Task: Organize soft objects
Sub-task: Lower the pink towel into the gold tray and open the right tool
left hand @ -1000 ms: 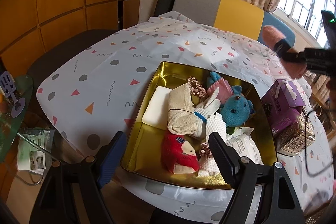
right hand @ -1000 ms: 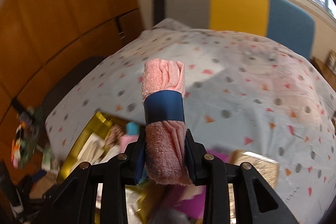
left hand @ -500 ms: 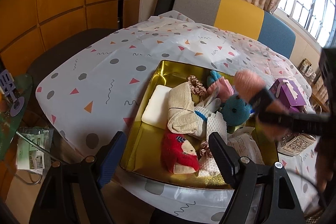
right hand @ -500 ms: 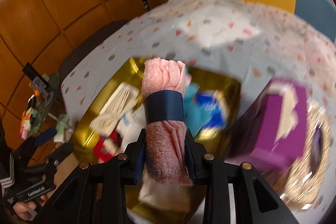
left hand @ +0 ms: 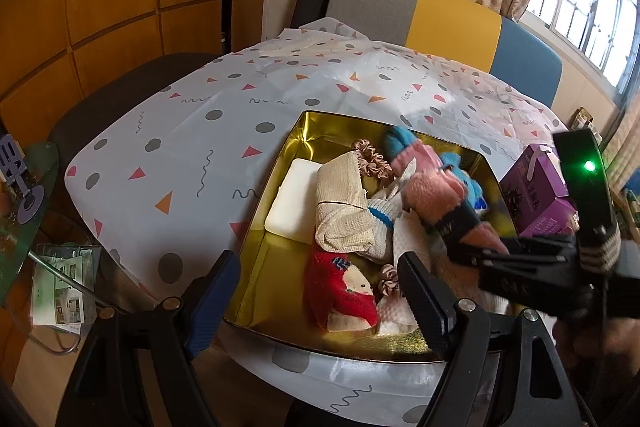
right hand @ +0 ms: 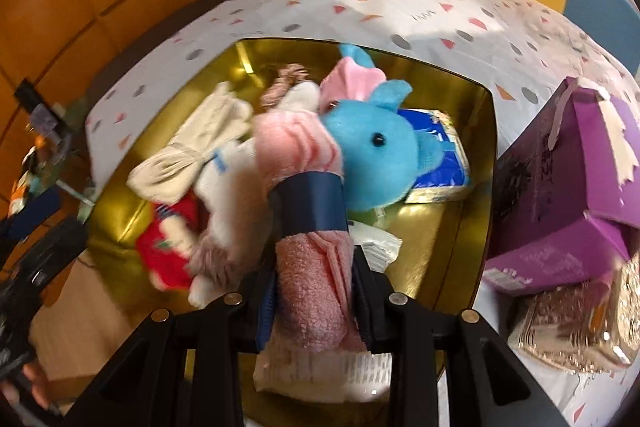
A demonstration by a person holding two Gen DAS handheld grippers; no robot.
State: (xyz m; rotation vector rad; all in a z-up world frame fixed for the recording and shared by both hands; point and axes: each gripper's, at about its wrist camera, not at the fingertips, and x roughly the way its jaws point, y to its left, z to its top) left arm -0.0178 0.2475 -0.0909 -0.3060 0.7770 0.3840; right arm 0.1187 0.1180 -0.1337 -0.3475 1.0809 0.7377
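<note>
Here the right gripper is clamped on a rolled pink terry towel with a dark blue band, its jaws nearly closed against the roll's lower end. The roll points toward twelve o'clock over the shiny gold rectangular tin, its tip at the blue plush toy. At eight o'clock from the roll lies a red and white knitted sock; at three o'clock, outside the tin, a purple cardboard box. The left gripper hangs wide apart and empty at the tin's six o'clock rim.
</note>
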